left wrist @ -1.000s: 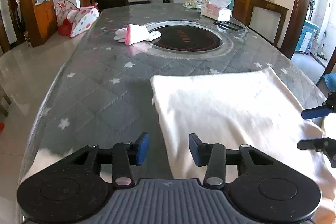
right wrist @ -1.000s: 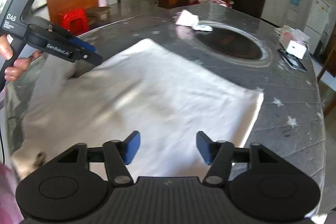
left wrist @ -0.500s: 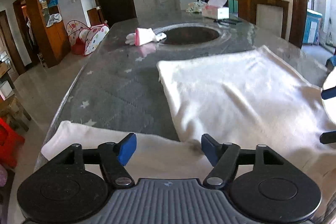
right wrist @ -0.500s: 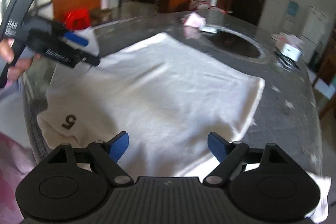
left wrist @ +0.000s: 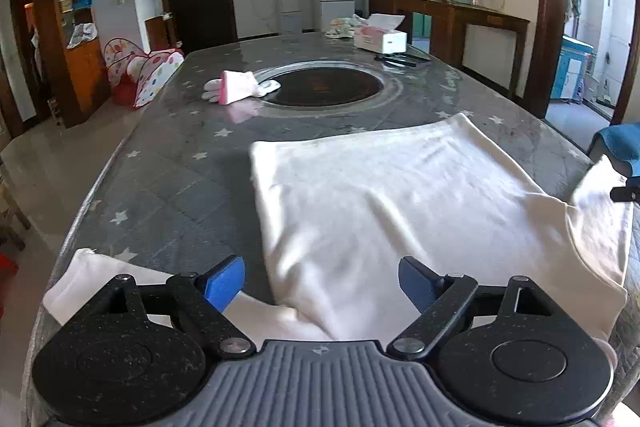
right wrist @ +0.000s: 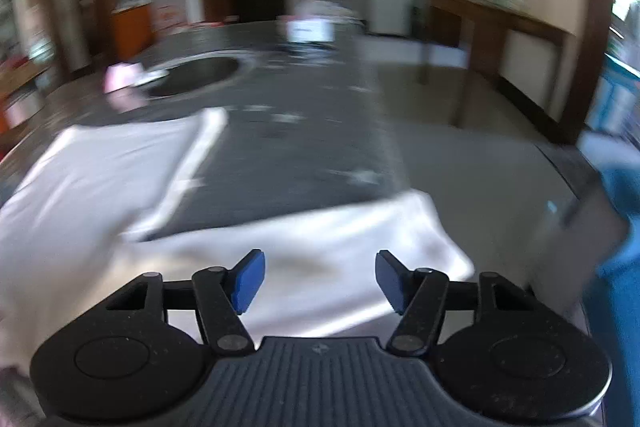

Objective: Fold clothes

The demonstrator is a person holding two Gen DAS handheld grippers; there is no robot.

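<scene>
Left gripper (left wrist: 322, 285) jaws opening over the white shirt (left wrist: 400, 203) beneath; right gripper (right wrist: 316, 281) jaws closing, pinching nothing, sleeve (right wrist: 320, 239) ahead.

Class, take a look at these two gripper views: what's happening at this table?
A person holding a gripper in each hand is folding a white garment spread on the grey star-patterned table. The left gripper hovers over its near edge, jaws opening and gripping nothing. The right gripper, in a blurred view, is closing above a sleeve without pinching it.
</scene>
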